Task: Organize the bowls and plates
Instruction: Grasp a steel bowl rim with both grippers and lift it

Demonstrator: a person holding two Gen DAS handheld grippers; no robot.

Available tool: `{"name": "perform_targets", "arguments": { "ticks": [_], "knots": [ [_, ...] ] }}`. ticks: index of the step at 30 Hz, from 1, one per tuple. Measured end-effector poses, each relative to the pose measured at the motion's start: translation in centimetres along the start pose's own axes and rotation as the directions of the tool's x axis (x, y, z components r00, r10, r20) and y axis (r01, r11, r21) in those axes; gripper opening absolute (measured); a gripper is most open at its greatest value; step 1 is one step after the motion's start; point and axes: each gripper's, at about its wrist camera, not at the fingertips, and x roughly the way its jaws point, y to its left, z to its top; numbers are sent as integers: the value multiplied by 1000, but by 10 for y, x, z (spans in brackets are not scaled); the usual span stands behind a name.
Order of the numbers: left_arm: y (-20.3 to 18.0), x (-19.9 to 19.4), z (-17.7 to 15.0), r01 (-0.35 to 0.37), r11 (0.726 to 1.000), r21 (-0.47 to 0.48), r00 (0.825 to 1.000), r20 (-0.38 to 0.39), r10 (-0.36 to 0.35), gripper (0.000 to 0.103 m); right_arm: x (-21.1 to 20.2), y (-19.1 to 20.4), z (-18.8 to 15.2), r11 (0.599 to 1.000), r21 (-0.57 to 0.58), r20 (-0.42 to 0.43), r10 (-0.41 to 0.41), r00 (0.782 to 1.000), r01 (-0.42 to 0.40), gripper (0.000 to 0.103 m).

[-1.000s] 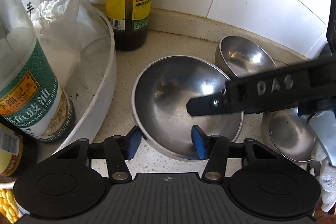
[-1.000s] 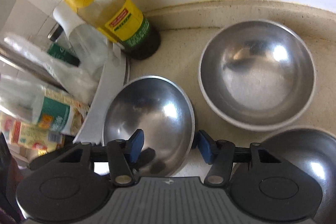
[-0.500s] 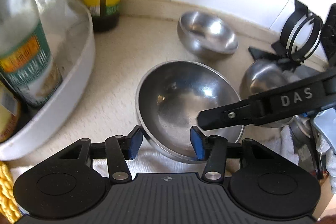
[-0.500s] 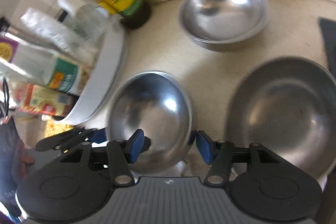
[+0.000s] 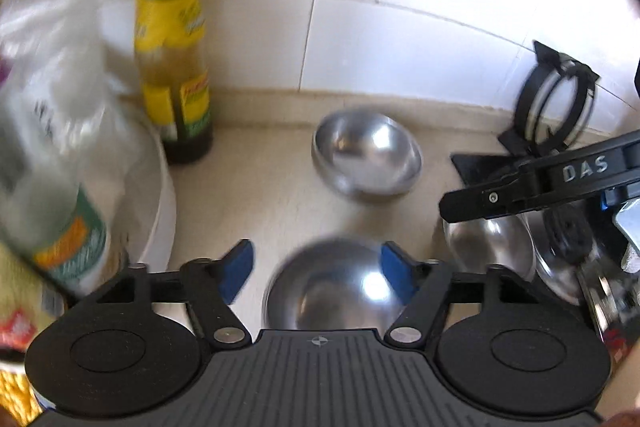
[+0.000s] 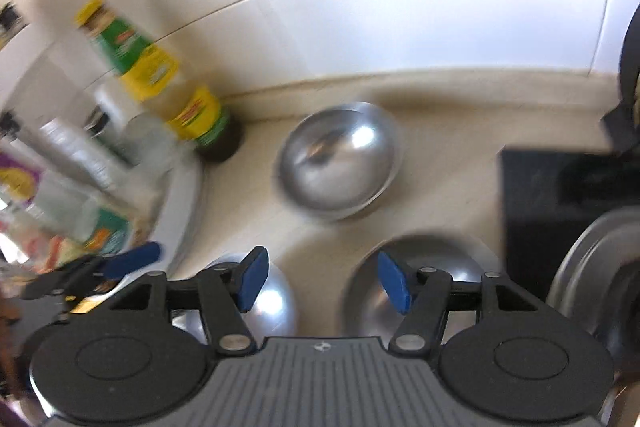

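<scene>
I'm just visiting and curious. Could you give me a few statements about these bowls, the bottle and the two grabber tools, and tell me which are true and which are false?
1. The steel bowl near the wall lies upside down. False: its hollow faces up.
2. The sauce bottle stands upright by the tiled wall. True.
3. The left gripper is clamped on the bowl below it. False: its jaws are opening and the blue pads stand clear of the bowl.
4. The right gripper has nothing between its pads. True: its jaws are opening, with only countertop showing between them.
5. The bowls are blue plastic. False: they are shiny metal.
</scene>
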Motion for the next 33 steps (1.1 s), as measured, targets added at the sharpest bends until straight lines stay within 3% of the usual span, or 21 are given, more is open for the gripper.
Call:
{"name": "perform_targets", "arguments": {
  "ticks": [5, 9, 11, 15, 17, 20, 25, 33],
  "knots": [
    [-11, 32, 40, -68, 996, -55, 997, -39, 66, 78, 21, -17, 35, 998, -54, -6, -43, 999, 43, 73],
    [-15, 63, 61, -159, 984, -81, 986, -63, 154, 73, 42, -25, 51, 997, -72, -21, -23, 1000, 22, 72],
    [-19, 80, 65, -162, 983, -81, 984, -89, 154, 64, 55, -27, 55, 996, -81, -41, -27, 999, 24, 69],
    [-25, 112, 68, -193, 980, -51, 974, -130, 185, 55, 78, -33, 58, 997, -73, -76, 15, 997, -20, 50],
    [-24, 124, 65, -186, 982, -35, 972, -150, 179, 42, 86, -32, 57, 997, -73, -78, 24, 997, -30, 49],
    [-24, 140, 62, -163, 987, -12, 972, -172, 159, 38, 101, -33, 56, 998, -57, -116, 30, 993, -37, 47],
    [-31, 143, 61, -147, 988, 37, 974, -166, 151, 34, 104, -34, 51, 999, -17, -131, 46, 990, -48, 44],
    [-40, 115, 66, -143, 988, 56, 985, -93, 148, 35, 71, -23, 54, 998, -38, -66, 47, 997, -49, 44]
  ]
}}
